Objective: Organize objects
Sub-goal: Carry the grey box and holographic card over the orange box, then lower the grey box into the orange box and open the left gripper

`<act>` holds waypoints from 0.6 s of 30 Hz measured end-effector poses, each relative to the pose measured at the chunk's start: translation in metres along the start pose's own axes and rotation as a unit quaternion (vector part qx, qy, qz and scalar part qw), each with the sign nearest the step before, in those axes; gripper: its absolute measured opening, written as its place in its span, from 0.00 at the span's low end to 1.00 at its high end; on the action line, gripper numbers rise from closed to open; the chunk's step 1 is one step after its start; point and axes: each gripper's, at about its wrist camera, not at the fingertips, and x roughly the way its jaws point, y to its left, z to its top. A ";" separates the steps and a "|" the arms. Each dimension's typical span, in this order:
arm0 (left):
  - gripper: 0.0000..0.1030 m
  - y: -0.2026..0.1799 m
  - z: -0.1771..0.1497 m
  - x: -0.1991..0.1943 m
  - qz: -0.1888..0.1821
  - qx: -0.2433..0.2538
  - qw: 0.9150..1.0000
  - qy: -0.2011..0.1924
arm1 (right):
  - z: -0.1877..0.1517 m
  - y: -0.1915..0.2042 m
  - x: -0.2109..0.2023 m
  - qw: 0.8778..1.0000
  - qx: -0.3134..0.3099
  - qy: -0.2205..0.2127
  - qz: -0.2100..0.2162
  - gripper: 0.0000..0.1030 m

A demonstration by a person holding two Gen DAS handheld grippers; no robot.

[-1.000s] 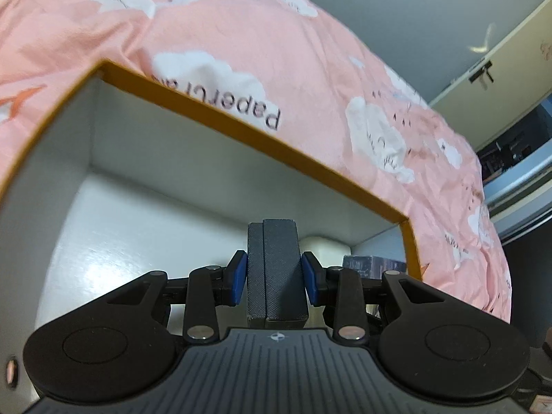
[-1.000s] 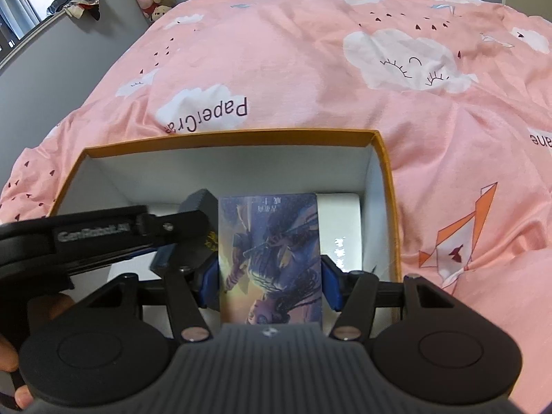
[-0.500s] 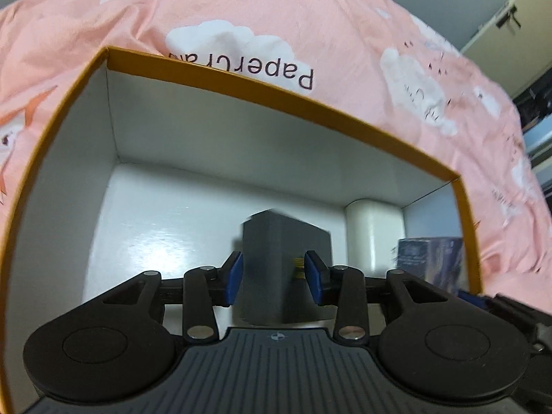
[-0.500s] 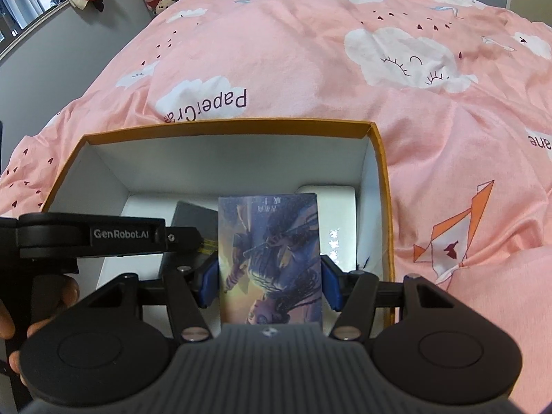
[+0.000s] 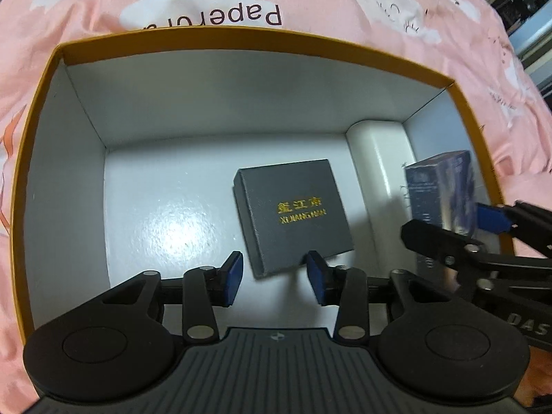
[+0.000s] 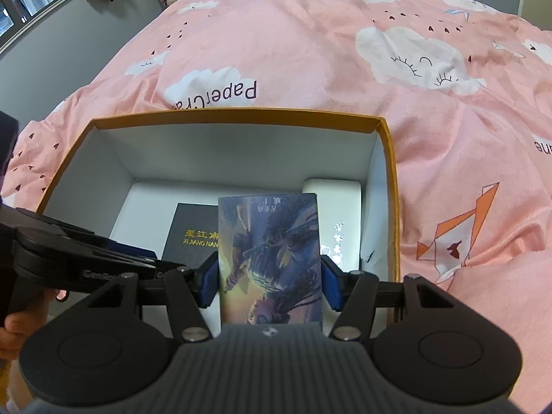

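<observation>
Hovering over an orange-rimmed box [image 5: 220, 34] on a pink bedspread [image 6: 310, 51], two hand-held grippers are working through a tidy-up. A grey case [image 5: 293, 217] with gold lettering is lying flat on the box floor, and a white case [image 5: 379, 179] is resting just beside it against the right wall; both look already stowed. The left gripper [image 5: 274, 277] is hanging empty above the grey case's near edge, its jaws closing slightly, with nothing pressed between the blue pads [image 5: 231, 276]. The right gripper [image 6: 270, 284] is clamping a blue card pack [image 6: 270, 258] upright between wide-set jaws, above the box floor near the white case. By the look of it, the pack is the piece left to set down. Whether more items are waiting outside the box cannot be told.
</observation>
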 end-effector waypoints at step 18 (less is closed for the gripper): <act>0.23 -0.024 0.028 0.019 -0.031 0.006 0.999 -0.029 | 0.007 -0.011 0.002 1.000 -0.018 0.000 -0.017 0.58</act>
